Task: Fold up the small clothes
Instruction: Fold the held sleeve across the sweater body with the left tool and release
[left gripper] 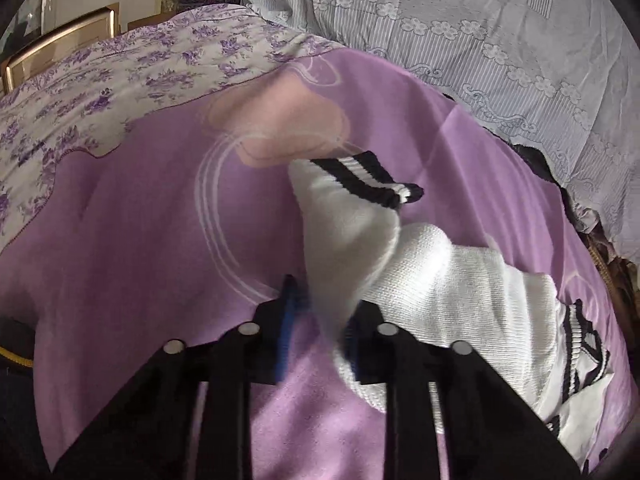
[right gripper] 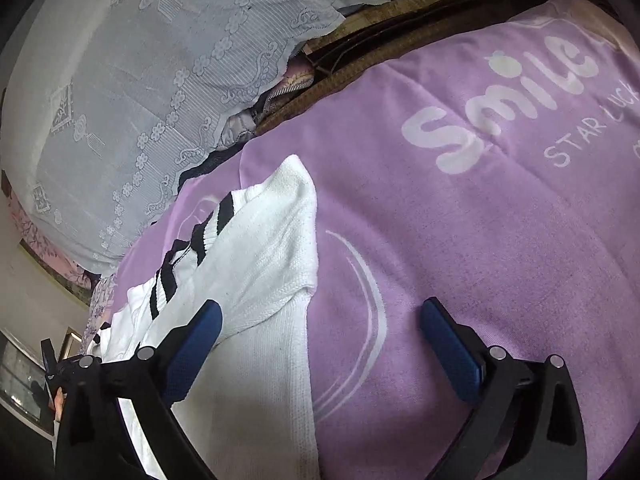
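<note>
Jaws of the left gripper (left gripper: 320, 312) pinch a white sock (left gripper: 352, 232), its black-striped cuff lifted off the purple blanket (left gripper: 132, 240). The right gripper (right gripper: 320, 316) hangs spread wide, empty, over another white sock (right gripper: 264, 264).

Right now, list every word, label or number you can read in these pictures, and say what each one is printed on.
"Smile": big white letters on the purple blanket, right wrist view.
"STAR LUC": thin white capitals under it, cut off at the picture's edge.
A further white mark below that line is cut off at the edge, unreadable.
White socks: black stripes only, no lettering.
Left wrist view: a black pattern on white cloth at the right edge, not readable as letters.
</note>
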{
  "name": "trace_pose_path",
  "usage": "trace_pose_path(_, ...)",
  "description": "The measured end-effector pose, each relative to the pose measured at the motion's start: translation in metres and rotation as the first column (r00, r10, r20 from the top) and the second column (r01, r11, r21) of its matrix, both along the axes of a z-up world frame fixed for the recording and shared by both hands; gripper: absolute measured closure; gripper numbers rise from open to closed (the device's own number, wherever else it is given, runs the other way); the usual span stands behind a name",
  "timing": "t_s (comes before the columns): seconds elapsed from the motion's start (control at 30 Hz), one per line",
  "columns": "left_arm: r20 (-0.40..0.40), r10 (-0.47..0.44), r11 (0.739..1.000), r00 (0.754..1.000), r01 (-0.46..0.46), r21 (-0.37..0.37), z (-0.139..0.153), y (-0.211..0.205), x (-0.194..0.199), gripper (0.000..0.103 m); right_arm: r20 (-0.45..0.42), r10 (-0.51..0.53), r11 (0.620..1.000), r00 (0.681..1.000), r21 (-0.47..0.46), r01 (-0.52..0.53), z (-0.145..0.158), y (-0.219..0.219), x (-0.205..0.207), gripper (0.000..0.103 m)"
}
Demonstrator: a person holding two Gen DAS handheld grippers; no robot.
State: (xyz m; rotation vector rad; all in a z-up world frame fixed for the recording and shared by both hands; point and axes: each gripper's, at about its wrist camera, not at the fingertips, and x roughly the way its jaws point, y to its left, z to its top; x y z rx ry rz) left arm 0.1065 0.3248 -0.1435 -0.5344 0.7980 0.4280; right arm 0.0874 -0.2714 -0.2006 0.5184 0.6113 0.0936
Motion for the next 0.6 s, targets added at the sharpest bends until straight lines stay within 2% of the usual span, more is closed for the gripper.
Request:
trace_pose_path(0.23,0.107,-0.102,0.995,0.989,0.1,0.021,0.027,-0.026,-0.003,0.095,-0.007,-0.002,1.0,1.0,-0.005,0.002,0.0,0.0,0.0,0.003)
trace_pose_path(0.43,0.129,-0.211,0.977,0.969,0.206,0.048,0.052,-0.058,0.006,0.095,-0.009,-0.003,1.0,1.0,-0.006,0.003,0.0,0.0,0.0,0.003)
trace_pose_path(0.6,0.132,-0.28,0.958,0.951,0.268,0.103,0.074,-0.094,0.013,0.095,-0.012,-0.004,1.0,1.0,-0.008,0.004,0.0,0.0,0.001,0.003)
